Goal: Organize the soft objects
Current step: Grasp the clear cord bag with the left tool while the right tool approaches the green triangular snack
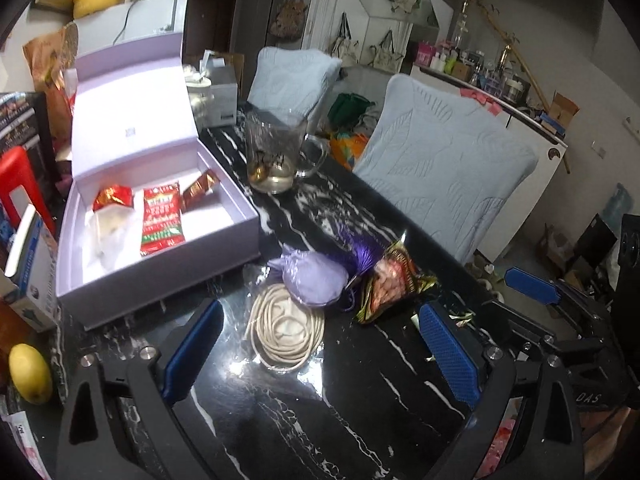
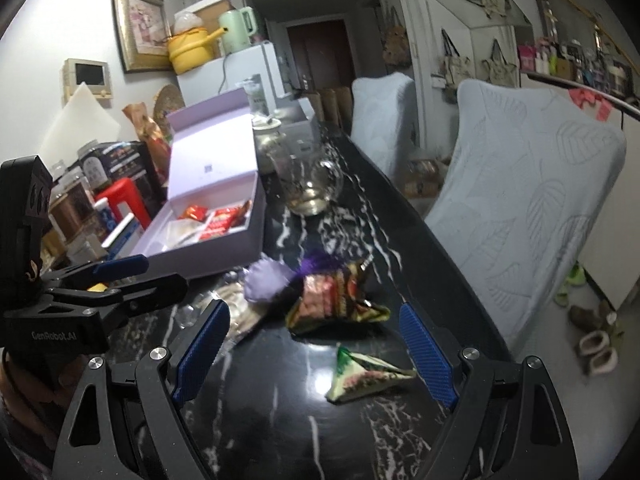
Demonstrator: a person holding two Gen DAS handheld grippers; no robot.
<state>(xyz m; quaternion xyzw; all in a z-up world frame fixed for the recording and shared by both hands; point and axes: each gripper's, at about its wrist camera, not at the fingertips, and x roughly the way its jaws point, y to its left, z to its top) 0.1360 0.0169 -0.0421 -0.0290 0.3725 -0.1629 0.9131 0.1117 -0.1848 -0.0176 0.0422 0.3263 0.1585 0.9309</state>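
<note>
While both tools stand spread and empty over the black marbled surface, left tool frames a coiled cord; beyond it a lilac pouch, snack packet, then the open lilac box. Right tool frames a small green packet.

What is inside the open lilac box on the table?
The lilac box holds three red packets and crumpled white packaging. What lies under the packaging is covered. Both grippers, left and right, are open and empty.
</note>
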